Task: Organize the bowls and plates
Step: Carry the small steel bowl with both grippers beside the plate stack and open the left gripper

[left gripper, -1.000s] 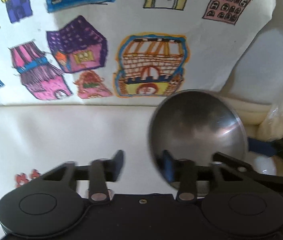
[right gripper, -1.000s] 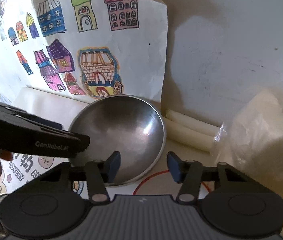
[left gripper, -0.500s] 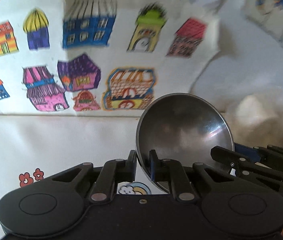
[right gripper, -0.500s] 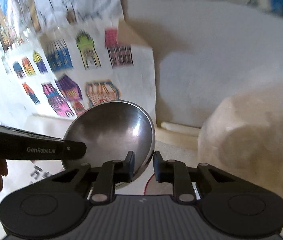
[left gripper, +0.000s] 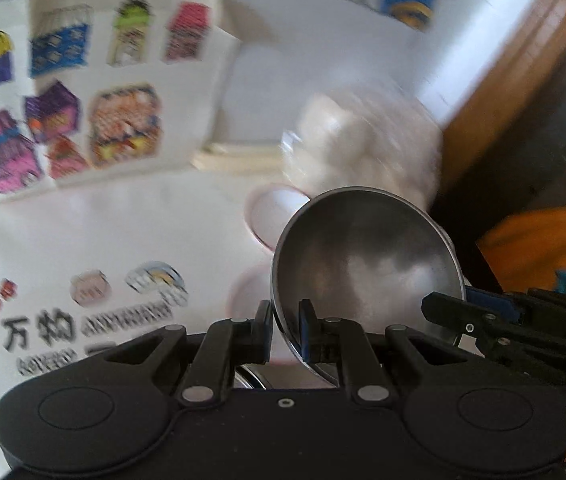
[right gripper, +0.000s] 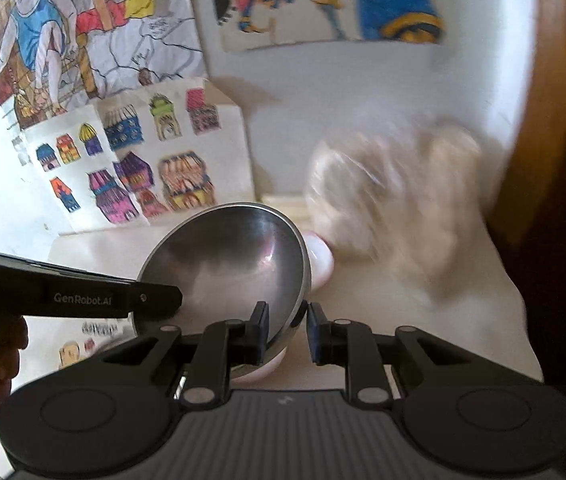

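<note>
Left wrist view: our left gripper [left gripper: 285, 330] and right gripper [right gripper: 286, 330] both clamp the steel bowl's [left gripper: 363, 264] rim, lower centre of frame; uneven pulling could twist it free.

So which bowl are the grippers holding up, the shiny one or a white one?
The shiny metal bowl. Both the left gripper and the right gripper pinch its rim, tilted, while the white bowls sit on the table below.

Steel bowl [right gripper: 235, 264] tilted above table [right gripper: 423, 344]; drawings [right gripper: 135, 160] behind, plastic bag [right gripper: 395, 200] right
</note>
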Action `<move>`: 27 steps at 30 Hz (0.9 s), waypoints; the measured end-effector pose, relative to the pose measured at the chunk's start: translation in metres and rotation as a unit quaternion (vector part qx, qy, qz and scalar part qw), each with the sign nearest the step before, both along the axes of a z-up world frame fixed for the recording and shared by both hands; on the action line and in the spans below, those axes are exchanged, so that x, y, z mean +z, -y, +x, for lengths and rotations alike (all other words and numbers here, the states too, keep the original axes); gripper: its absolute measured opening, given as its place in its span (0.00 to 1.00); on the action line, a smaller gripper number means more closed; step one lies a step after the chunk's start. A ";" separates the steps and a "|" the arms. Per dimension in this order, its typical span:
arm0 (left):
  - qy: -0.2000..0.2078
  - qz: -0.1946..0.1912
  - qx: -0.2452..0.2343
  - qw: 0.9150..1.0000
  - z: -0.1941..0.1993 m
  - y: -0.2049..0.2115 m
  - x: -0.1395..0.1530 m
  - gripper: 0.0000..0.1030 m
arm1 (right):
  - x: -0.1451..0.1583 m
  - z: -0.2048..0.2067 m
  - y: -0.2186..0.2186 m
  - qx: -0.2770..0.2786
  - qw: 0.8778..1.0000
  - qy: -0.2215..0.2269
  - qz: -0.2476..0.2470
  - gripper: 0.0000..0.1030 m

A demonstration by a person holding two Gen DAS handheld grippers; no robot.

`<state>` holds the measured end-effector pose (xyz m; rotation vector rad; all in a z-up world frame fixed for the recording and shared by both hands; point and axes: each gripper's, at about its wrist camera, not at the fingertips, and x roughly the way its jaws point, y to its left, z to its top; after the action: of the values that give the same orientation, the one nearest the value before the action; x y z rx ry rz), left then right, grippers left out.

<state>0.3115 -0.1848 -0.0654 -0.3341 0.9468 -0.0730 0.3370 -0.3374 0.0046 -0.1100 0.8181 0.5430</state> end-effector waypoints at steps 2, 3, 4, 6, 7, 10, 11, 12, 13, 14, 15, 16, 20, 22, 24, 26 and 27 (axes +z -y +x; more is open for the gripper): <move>-0.007 -0.005 -0.020 1.000 -0.008 0.010 -0.006 0.13 | -0.003 -0.018 0.013 -0.019 1.000 -0.008 -0.004 0.22; -0.013 -0.008 -0.028 1.000 -0.012 0.015 -0.010 0.13 | -0.005 -0.025 0.018 -0.028 0.999 -0.016 -0.004 0.22; -0.018 -0.010 -0.034 0.999 -0.016 0.020 -0.013 0.13 | -0.008 -0.033 0.024 -0.037 0.999 -0.023 -0.004 0.22; -0.030 -0.009 -0.048 0.998 -0.022 0.030 -0.022 0.14 | -0.014 -0.045 0.035 -0.053 0.998 -0.040 0.000 0.22; -0.036 -0.008 -0.055 0.998 -0.026 0.035 -0.026 0.14 | -0.017 -0.050 0.040 -0.059 0.997 -0.049 0.002 0.22; -0.063 -0.015 -0.069 0.996 -0.034 0.046 -0.038 0.15 | -0.031 -0.062 0.051 -0.072 0.995 -0.075 -0.007 0.22; -0.070 -0.016 -0.071 0.995 -0.036 0.048 -0.042 0.15 | -0.035 -0.064 0.054 -0.073 0.994 -0.082 -0.011 0.22; -0.076 -0.016 -0.074 0.994 -0.036 0.048 -0.047 0.15 | -0.039 -0.066 0.056 -0.074 0.993 -0.088 -0.016 0.22; -0.081 -0.017 -0.076 0.994 -0.036 0.050 -0.050 0.15 | -0.043 -0.068 0.057 -0.074 0.993 -0.094 -0.019 0.22; -0.086 -0.018 -0.079 0.993 -0.036 0.051 -0.052 0.15 | -0.047 -0.069 0.059 -0.075 0.992 -0.101 -0.021 0.23; -0.090 -0.017 -0.080 0.993 -0.036 0.051 -0.055 0.15 | -0.051 -0.069 0.061 -0.077 0.991 -0.107 -0.021 0.23; -0.095 -0.016 -0.081 0.992 -0.035 0.052 -0.057 0.15 | -0.055 -0.069 0.063 -0.080 0.990 -0.114 -0.019 0.23; -0.110 -0.002 -0.075 0.991 -0.029 0.055 -0.064 0.15 | -0.070 -0.061 0.063 -0.070 0.989 -0.132 -0.020 0.23; -0.115 0.005 -0.070 0.991 -0.023 0.057 -0.066 0.15 | -0.076 -0.052 0.062 -0.061 0.988 -0.139 -0.021 0.23; -0.117 0.014 -0.064 0.991 -0.018 0.060 -0.066 0.15 | -0.080 -0.043 0.061 -0.049 0.988 -0.142 -0.025 0.23; -0.119 0.024 -0.063 0.991 -0.013 0.065 -0.067 0.16 | -0.083 -0.034 0.060 -0.038 0.988 -0.144 -0.031 0.23; -0.121 0.028 -0.063 0.990 -0.011 0.068 -0.068 0.17 | -0.084 -0.029 0.060 -0.034 0.988 -0.144 -0.032 0.23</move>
<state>0.3002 -0.2527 -0.1339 -0.2350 1.2076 -0.1232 0.3080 -0.3979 -0.0793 -0.0629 1.1178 0.4745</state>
